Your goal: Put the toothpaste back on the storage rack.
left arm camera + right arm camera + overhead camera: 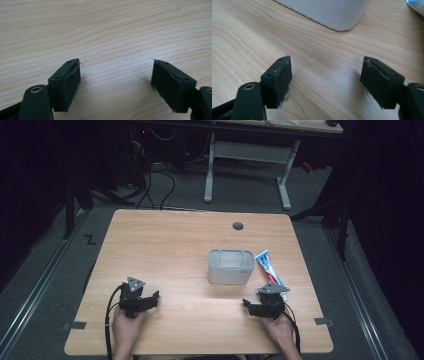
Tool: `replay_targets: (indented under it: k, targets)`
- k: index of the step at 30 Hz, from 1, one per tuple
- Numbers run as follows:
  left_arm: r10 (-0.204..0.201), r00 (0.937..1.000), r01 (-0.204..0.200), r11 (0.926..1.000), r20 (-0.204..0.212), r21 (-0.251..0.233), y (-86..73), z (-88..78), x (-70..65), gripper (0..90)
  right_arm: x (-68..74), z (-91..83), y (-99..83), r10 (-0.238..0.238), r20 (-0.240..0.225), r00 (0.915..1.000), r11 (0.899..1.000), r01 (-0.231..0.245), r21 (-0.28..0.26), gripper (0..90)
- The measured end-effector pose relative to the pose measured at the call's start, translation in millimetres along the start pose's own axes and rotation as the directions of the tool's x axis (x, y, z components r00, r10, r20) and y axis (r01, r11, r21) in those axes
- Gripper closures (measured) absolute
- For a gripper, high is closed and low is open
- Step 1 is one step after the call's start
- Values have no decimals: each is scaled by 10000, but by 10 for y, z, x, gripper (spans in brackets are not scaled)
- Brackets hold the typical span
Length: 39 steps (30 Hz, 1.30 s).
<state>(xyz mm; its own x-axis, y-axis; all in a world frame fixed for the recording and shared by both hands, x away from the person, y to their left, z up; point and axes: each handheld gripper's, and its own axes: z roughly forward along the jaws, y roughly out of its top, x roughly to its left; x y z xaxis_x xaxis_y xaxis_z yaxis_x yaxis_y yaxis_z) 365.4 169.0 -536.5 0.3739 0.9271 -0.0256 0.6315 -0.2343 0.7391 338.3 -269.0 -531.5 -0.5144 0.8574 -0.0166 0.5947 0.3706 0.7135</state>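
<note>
1. Toothpaste tube (pixel 270 268) lies flat on the wooden worktop (pixel 170 245), just right of the grey bin (pixel 230 266) and close alongside it; its near end reaches toward the right gripper (pixel 248 306).
2. The bin stands upright near the middle of the worktop, slightly right of centre. From the high view its inside looks pale, and no contents can be made out.
3. In the right gripper view the bin's rounded lower corner (pixel 332 12) sits ahead of the fingers, apart from them, and a sliver of the tube (pixel 415 6) shows at the top right.
4. The right gripper rests low on the worktop near the front edge, just in front of the tube, held by a hand (pixel 279 327); its fingers (pixel 278 80) are spread wide with only bare wood between them.
5. The left gripper (pixel 152 297) sits at the near left, well apart from the bin, held by the other hand (pixel 125 327). Its fingers (pixel 67 83) are likewise spread wide over bare wood, gripping nothing.
</note>
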Motion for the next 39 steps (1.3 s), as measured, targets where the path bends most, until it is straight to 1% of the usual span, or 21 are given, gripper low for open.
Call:
replay_targets:
  k: [4,10,18,21,24,26,29,31,34,39]
  targets:
    - [-85,10000,85,10000,37,-32,-1,-2,7,239,3,0,0,-9,4,10000,10000,9,7,245]
    - [-71,10000,71,10000,30,-27,-1,-2,7,238,15,-3,-3,43,84,10000,10000,-43,-16,257]
    - [-36,10000,36,10000,10,-10,0,-1,4,237,22,-31,-22,174,263,9995,9997,-169,-193,397]
    - [-19,10000,19,10000,-6,-2,0,-1,2,237,25,-52,-39,350,360,9987,9992,-342,-225,431]
    - [-10,10000,10,10000,-7,-1,0,-1,2,235,26,-82,-54,401,457,9982,9989,-388,-274,443]
    - [-26,10000,26,10000,5,-6,0,-1,4,236,28,-101,-65,456,432,9980,9985,-442,-324,448]
    - [-40,10000,40,10000,11,-17,-1,-1,5,237,33,-138,-73,350,507,9981,9989,-334,-324,453]
    - [-52,10000,52,10000,19,-9,0,-2,4,237,34,-164,-76,419,456,9981,9985,-401,-385,457]
    - [-36,10000,37,10000,18,-10,0,-2,6,237,30,-190,-76,313,518,9982,9986,-291,-433,460]
    - [-32,10000,32,10000,13,-8,0,-2,5,237,13,-240,-94,339,550,9979,9978,-306,-597,474]
